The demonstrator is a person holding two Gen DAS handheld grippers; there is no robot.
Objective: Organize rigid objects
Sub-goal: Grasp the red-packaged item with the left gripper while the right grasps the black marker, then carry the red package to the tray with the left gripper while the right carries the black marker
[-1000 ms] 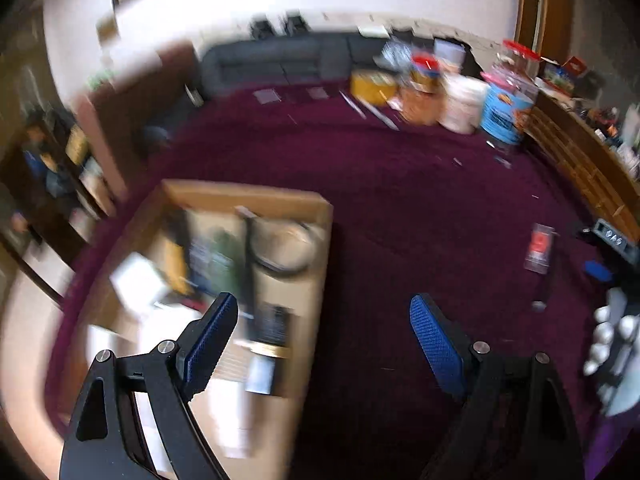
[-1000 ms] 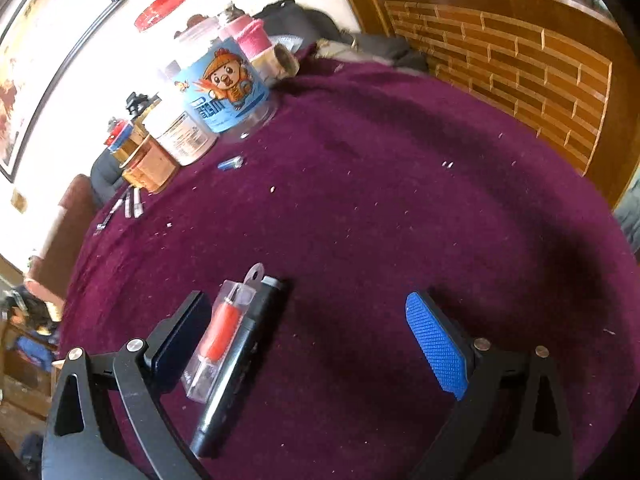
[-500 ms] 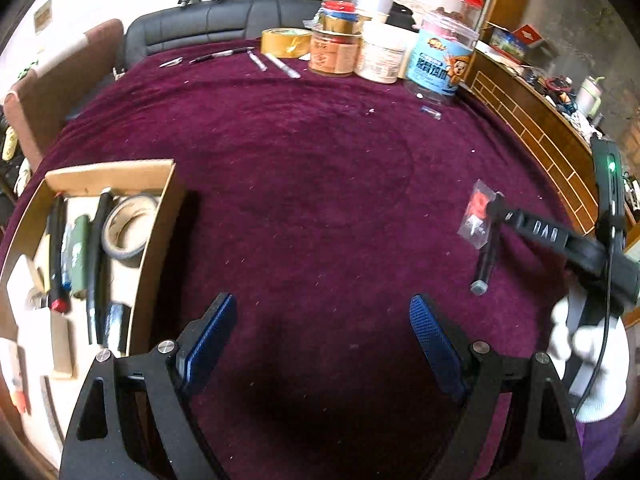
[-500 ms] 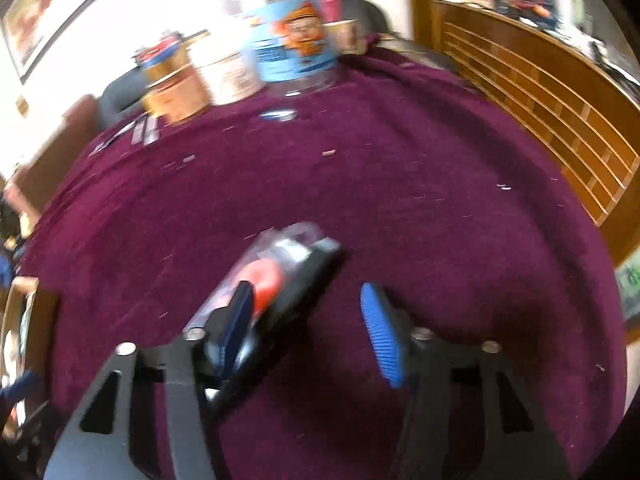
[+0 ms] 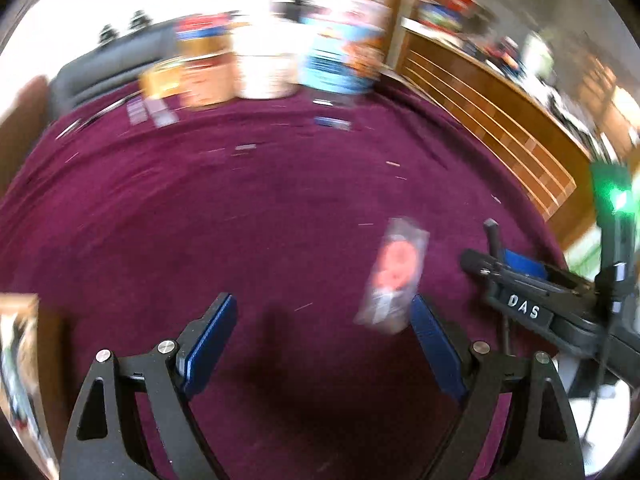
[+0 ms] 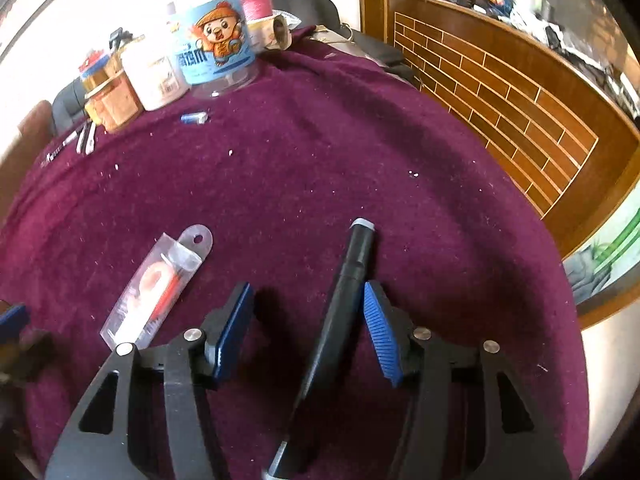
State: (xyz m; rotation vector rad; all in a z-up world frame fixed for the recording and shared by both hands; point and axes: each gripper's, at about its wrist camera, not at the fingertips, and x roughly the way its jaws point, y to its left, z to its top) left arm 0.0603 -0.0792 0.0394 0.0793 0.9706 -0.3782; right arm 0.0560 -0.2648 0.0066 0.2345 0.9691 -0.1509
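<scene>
A black marker pen lies on the purple tablecloth between the fingers of my right gripper, against the right pad; the jaws stand part open and are not closed on it. A clear packet with a red item lies to the left of that gripper; it also shows, blurred, in the left wrist view. My left gripper is open and empty, with the packet just beyond its right fingertip. The right gripper with the pen tip shows at the right of the left wrist view.
Jars and tubs stand at the table's far edge, among them a blue cartoon-labelled jar and a white tub. A small blue item and pens lie near them. A cardboard box edge is at the left. A wooden partition runs along the right.
My left gripper swung right, away from the cardboard box toward the packet. My right gripper shifted right off the packet and now has the black pen between its fingers, apart from the packet.
</scene>
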